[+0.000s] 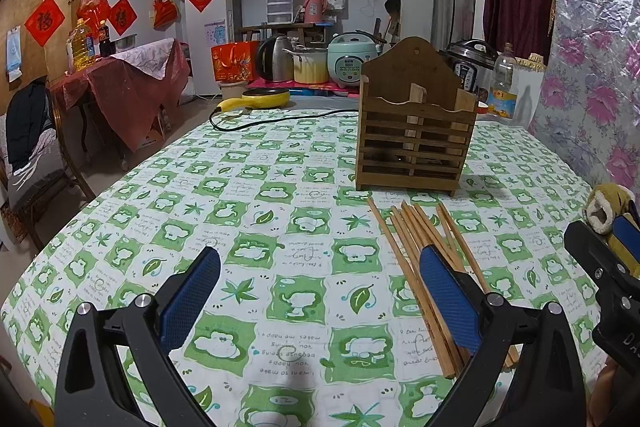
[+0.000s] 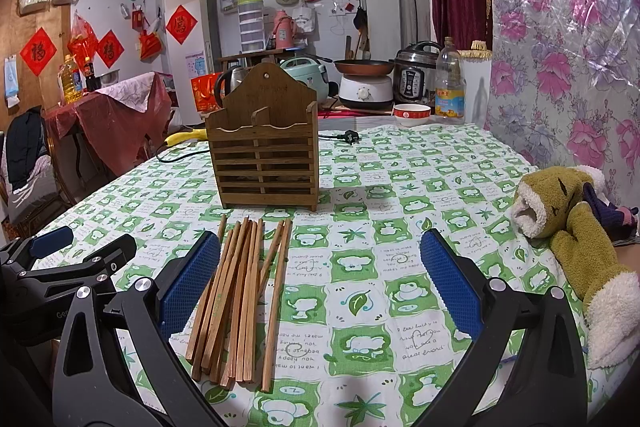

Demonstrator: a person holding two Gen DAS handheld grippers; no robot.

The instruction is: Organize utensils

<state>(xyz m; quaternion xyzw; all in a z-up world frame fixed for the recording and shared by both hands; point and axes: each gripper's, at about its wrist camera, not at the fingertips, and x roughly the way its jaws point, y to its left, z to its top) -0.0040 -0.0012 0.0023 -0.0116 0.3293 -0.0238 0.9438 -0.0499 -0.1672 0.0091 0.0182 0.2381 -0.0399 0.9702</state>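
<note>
Chopsticks (image 2: 240, 291) lie near-to-far on desk (image 2: 400, 187), just left of right gripper (image 2: 320, 279); holder (image 2: 266, 155) beyond. Both grippers' jaws spread, empty; left gripper (image 1: 320, 291) farther off.

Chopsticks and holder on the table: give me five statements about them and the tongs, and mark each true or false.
1. The chopsticks lie loose on the tablecloth. True.
2. The wooden holder already has chopsticks standing in it. False: no chopsticks show in its compartments; they all lie in front of it.
3. Both tongs are open and hold nothing. True: the left tongs and right tongs are spread wide.
4. The holder lies tipped on its side. False: it stands upright.
5. A plush glove lies to the right of the chopsticks. True.
</note>
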